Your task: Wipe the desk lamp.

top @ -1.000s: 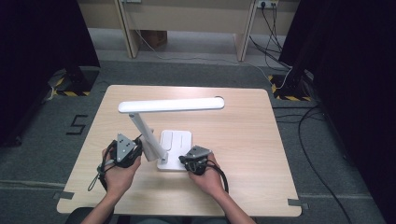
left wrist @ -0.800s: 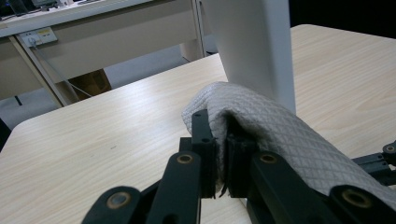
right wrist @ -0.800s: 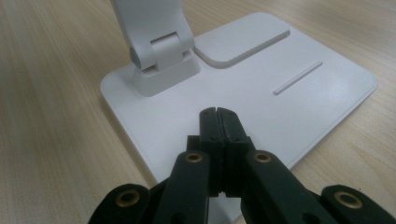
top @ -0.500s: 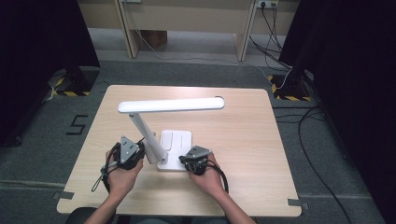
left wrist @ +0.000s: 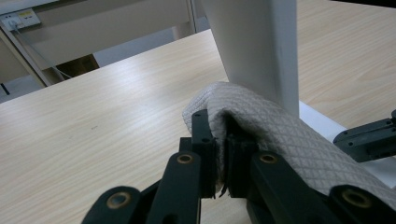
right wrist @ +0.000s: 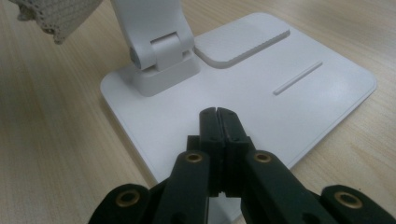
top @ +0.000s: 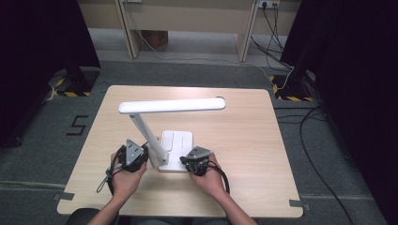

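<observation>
A white desk lamp stands on the table, with its long head [top: 171, 105] level above its flat base [top: 177, 140]. My left gripper [top: 141, 157] is shut on a pale quilted cloth [left wrist: 261, 121]. It holds the cloth against the low part of the lamp's slanted arm [left wrist: 257, 46]. In its own view the jaws [left wrist: 219, 135] pinch a fold of that cloth. My right gripper [top: 187, 161] is shut with nothing in it. Its tips [right wrist: 218, 114] rest on or just over the near edge of the lamp base [right wrist: 289, 88], close to the arm's hinge [right wrist: 161, 56].
The wooden table [top: 244, 136] has bare room to the right of and behind the lamp. Cables trail from both grippers toward the near edge. Beyond the table are a grey floor, a desk frame and floor cables [top: 300, 117].
The left gripper with the cloth has shifted a little at the foot of the lamp arm. The right gripper has stayed where it was.
</observation>
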